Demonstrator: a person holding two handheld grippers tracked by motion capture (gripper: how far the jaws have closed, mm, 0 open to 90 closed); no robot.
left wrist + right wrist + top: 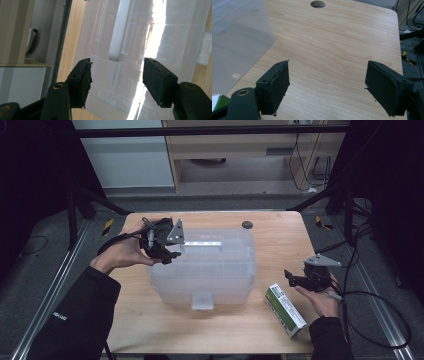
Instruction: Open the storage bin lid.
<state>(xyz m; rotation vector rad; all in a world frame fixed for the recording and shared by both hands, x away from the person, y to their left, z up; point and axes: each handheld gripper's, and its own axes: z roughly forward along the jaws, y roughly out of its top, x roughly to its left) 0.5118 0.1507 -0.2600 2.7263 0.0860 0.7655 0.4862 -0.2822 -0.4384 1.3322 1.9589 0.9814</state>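
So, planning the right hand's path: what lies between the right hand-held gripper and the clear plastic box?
Only the green-and-white carton on bare wood, seen in the high view, between the right hand-held gripper and the clear plastic box.

Grey floor (240, 200), wooden cabinet (235, 150) behind

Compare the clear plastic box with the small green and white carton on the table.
The clear plastic box is see-through, while the green and white carton is opaque and printed. The box is far bigger and sits mid-table; the carton lies near the front right edge. The box has a white handle and a front latch; the carton has neither. Both rest on the wooden table.
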